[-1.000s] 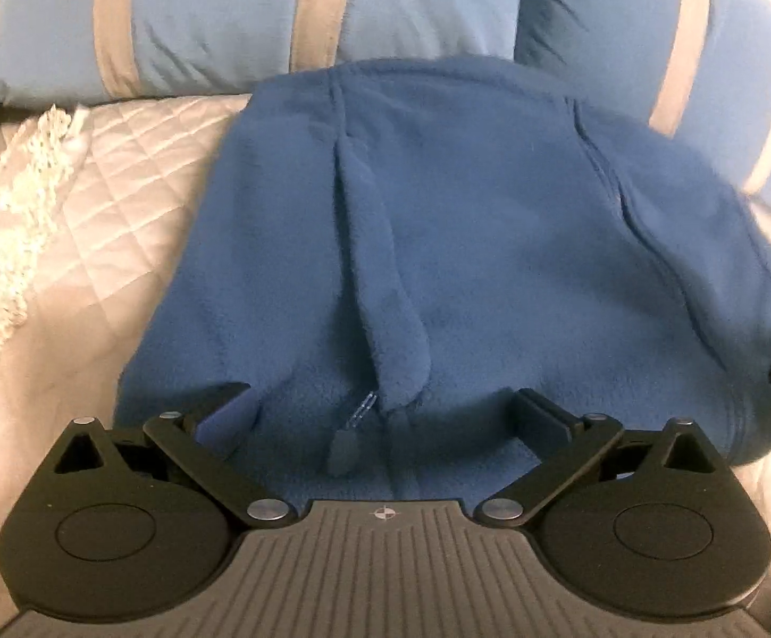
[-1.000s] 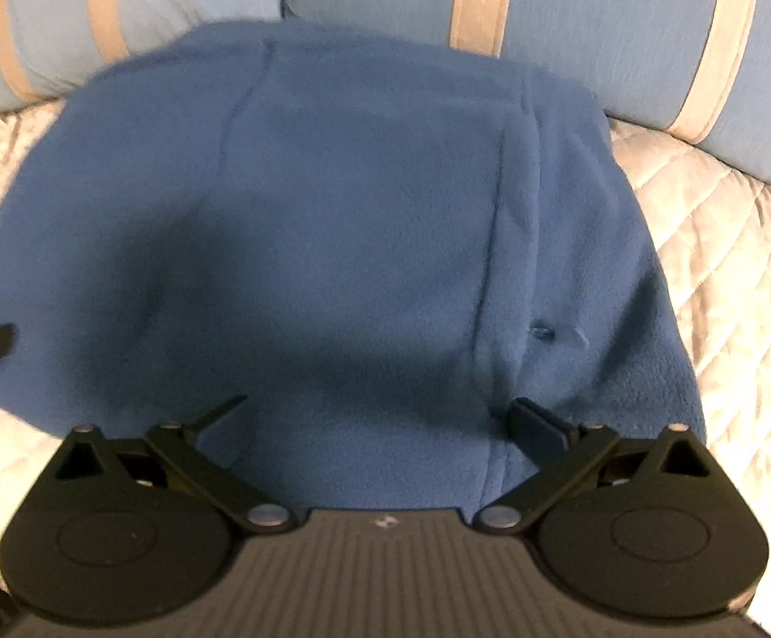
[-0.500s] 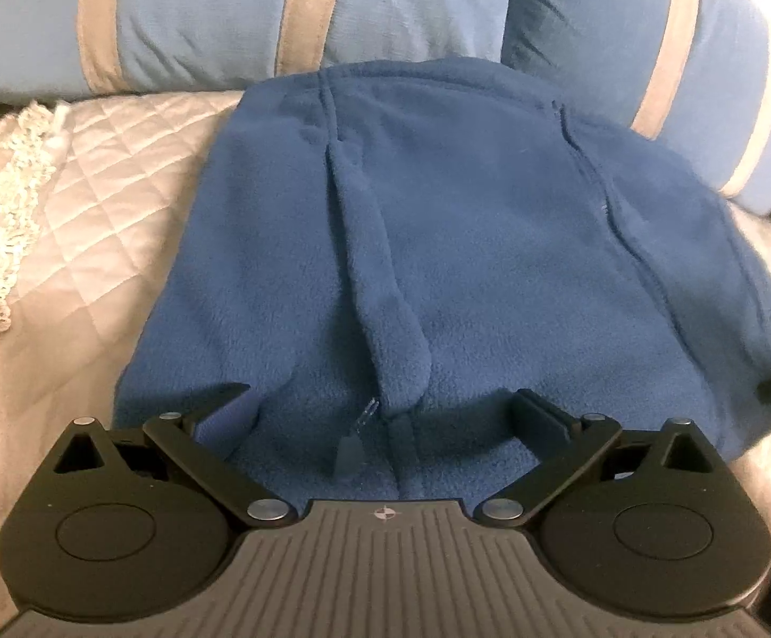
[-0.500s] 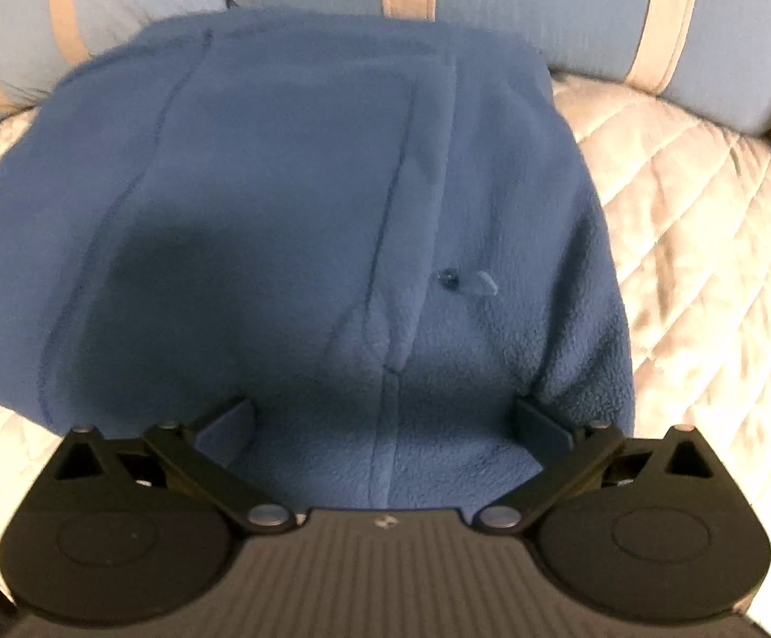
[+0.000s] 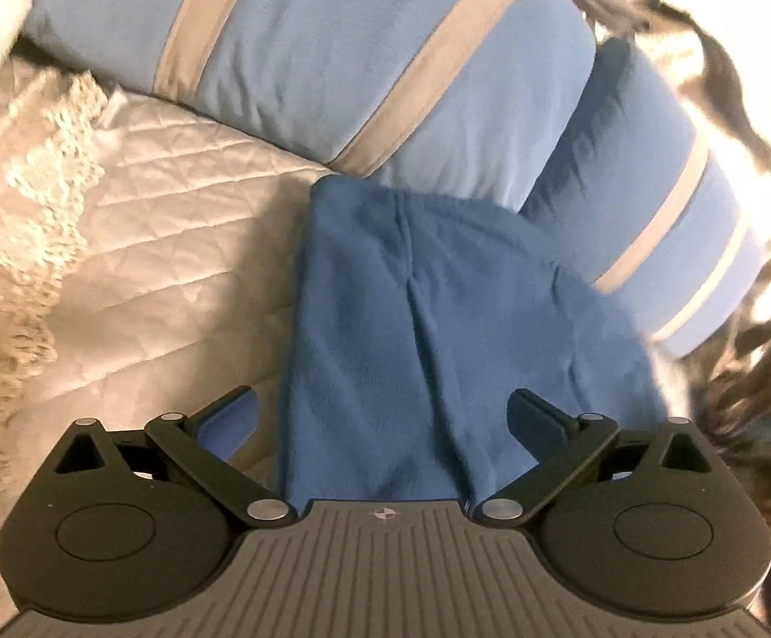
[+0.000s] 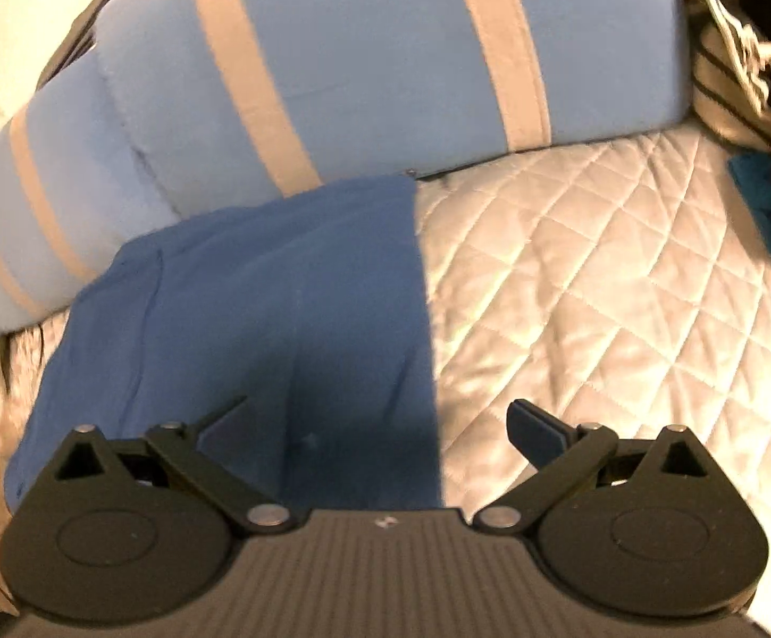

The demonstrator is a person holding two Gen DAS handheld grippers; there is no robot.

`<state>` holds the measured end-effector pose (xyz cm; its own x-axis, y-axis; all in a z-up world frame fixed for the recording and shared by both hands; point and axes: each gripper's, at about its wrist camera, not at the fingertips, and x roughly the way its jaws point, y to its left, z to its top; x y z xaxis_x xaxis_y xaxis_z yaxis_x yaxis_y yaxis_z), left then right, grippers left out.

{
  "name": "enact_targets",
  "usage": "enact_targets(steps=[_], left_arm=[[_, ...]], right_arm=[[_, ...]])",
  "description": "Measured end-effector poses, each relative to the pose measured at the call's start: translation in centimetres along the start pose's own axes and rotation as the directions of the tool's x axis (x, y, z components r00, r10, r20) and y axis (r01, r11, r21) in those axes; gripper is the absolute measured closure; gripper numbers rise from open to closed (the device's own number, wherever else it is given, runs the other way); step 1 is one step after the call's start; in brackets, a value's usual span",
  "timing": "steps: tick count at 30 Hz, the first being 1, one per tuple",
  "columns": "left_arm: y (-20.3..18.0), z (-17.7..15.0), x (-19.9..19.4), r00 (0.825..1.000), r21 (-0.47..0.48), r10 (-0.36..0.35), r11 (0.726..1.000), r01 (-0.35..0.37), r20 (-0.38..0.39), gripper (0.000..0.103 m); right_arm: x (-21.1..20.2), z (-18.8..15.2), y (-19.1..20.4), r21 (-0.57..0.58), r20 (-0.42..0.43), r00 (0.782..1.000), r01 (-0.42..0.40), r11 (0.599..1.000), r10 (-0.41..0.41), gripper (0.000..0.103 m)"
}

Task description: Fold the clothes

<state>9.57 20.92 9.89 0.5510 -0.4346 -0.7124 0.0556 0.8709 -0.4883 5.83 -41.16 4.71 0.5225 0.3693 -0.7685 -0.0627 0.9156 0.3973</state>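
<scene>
Now narrower than a second ago: folded blue fleece garment (image 5: 438,329), long axis toward striped blue pillows (image 5: 332,53). Left tongs (image 5: 385,425) nearer, right tongs (image 6: 380,425) at its edge; both spread, empty.

We are seeing warm, yellowish light glaring off the quilted cover (image 6: 598,287); a dark shadow is falling across the blue fleece (image 6: 332,372), and motion blur and fisheye bending are smearing both views' edges.
</scene>
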Motion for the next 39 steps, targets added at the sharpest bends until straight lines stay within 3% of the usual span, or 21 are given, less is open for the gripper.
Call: enact_targets(steps=[3, 7, 10, 13, 19, 20, 24, 27, 29, 30, 31, 33, 36, 39], left_arm=[[1.5, 0.4, 1.1, 0.998, -0.04, -0.063, 0.997, 0.063, 0.001, 0.001], [3.5, 1.1, 3.7, 0.992, -0.085, -0.121, 0.989, 0.119, -0.03, 0.001], [4.8, 1.7, 5.9, 0.986, -0.08, -0.159, 0.985, 0.155, -0.052, 0.001], [7.0, 2.0, 8.3, 0.975, -0.133, -0.214, 0.97, 0.205, -0.058, 0.001], [9.3, 2.1, 11.1, 0.936, -0.181, -0.351, 0.922, 0.343, -0.016, 0.002], [9.3, 2.2, 11.5, 0.929, -0.185, -0.371, 0.913, 0.363, -0.009, 0.003], [8.6, 3.1, 13.3, 0.906, -0.183, -0.418, 0.898, 0.4, -0.07, 0.024], [7.5, 3.3, 14.4, 0.904, -0.157, -0.414, 0.905, 0.396, -0.105, 0.032], [6.8, 3.3, 14.9, 0.906, -0.147, -0.404, 0.911, 0.386, -0.126, 0.047], [6.6, 3.2, 14.9, 0.912, -0.137, -0.389, 0.918, 0.372, -0.128, 0.051], [6.3, 3.2, 15.0, 0.918, -0.127, -0.374, 0.925, 0.359, -0.13, 0.054], [6.0, 3.0, 14.4, 0.927, -0.117, -0.357, 0.932, 0.344, -0.118, 0.07], [4.6, 3.1, 13.0, 0.954, -0.07, -0.282, 0.958, 0.277, -0.099, 0.082], [3.1, 3.7, 11.0, 0.971, -0.014, -0.227, 0.974, 0.227, -0.079, 0.084]], right_arm=[[2.9, 0.4, -1.8, 0.066, -0.007, 0.995, -0.094, 0.993, 0.095, 0.001], [6.6, 0.6, -3.9, 0.146, -0.039, 0.973, -0.219, 0.965, 0.227, 0.001], [8.7, 0.9, -5.2, 0.181, -0.05, 0.963, -0.253, 0.95, 0.266, 0.001], [10.9, 1.1, -6.7, 0.224, -0.063, 0.952, -0.279, 0.934, 0.3, 0.001], [13.5, 1.4, -7.1, 0.232, -0.057, 0.88, -0.448, 0.863, 0.472, 0.001], [13.8, 1.5, -6.8, 0.219, -0.061, 0.87, -0.466, 0.857, 0.489, 0.001], [15.3, 2.3, -5.8, 0.198, -0.08, 0.84, -0.514, 0.834, 0.537, 0.001], [16.6, 2.8, -5.2, 0.192, -0.09, 0.829, -0.53, 0.826, 0.552, 0.005], [17.1, 2.9, -4.9, 0.194, -0.095, 0.836, -0.517, 0.834, 0.541, 0.024], [17.4, 2.8, -4.8, 0.199, -0.098, 0.843, -0.504, 0.84, 0.529, 0.046], [17.5, 2.7, -4.9, 0.213, -0.103, 0.851, -0.487, 0.847, 0.515, 0.054], [16.8, 2.5, -4.4, 0.183, -0.092, 0.866, -0.471, 0.863, 0.492, 0.064], [14.6, 2.4, -2.7, 0.107, -0.079, 0.902, -0.416, 0.903, 0.425, 0.072], [12.3, 2.7, -0.3, 0.044, -0.065, 0.933, -0.351, 0.935, 0.353, 0.075]])
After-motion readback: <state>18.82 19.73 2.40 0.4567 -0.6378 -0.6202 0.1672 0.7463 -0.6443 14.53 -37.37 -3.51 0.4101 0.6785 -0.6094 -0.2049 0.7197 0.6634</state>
